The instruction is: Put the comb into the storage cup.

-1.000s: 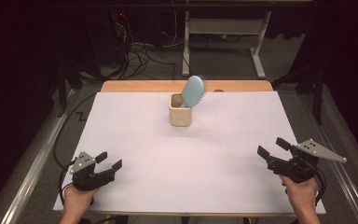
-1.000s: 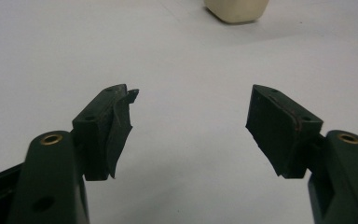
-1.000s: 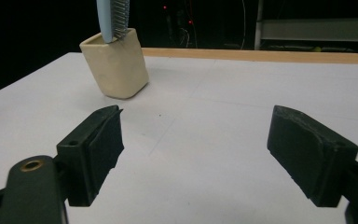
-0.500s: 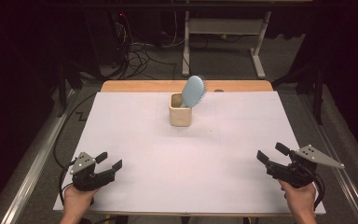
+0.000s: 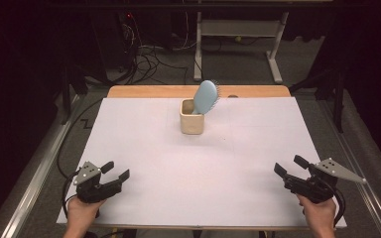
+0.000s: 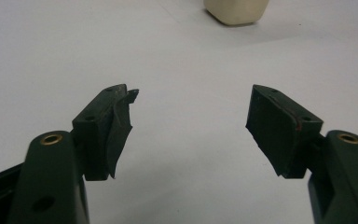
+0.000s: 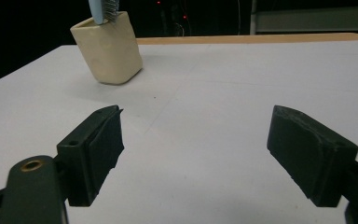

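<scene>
little has changed: right gripper (image 5: 291, 171) edged slightly nearer the person, left gripper (image 5: 115, 173) unmoved. both stand spread, empty, well short of the cup (image 5: 192, 118) holding the hairbrush (image 5: 206, 97). reach not begun.

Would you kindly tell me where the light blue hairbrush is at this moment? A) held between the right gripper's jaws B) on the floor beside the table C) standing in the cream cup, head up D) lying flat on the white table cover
C: the hairbrush stands handle-down in the cream cup, its head leaning out above the rim, far from both open grippers.
</scene>
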